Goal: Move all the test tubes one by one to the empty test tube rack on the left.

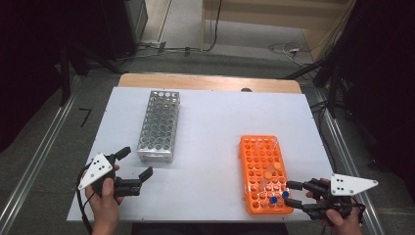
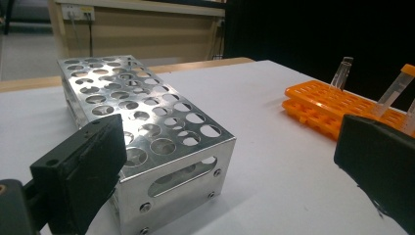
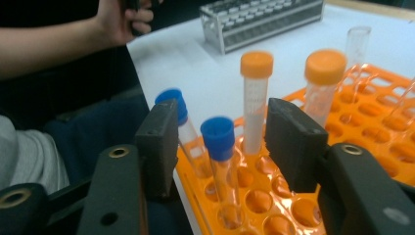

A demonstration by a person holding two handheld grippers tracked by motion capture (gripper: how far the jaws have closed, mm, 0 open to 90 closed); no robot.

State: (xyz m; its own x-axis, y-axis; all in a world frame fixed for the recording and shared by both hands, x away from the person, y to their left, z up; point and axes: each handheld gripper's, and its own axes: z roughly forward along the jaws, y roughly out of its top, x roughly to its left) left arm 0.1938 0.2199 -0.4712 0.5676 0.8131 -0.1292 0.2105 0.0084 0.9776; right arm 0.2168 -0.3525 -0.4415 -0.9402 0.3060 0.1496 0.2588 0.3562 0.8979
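Black jaws of my right gripper [image 3: 220, 147] stand either side of a blue-capped tube [image 3: 220, 147] in the orange rack [image 1: 254, 161], not yet pressing it. My left gripper [image 1: 134, 164] hangs apart, empty, beside the metal rack [image 1: 159, 125].

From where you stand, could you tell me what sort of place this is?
Probably a lab bench set up for recording: an orange rack holding capped tubes, a metal rack on a white table, and cables on the floor beyond.
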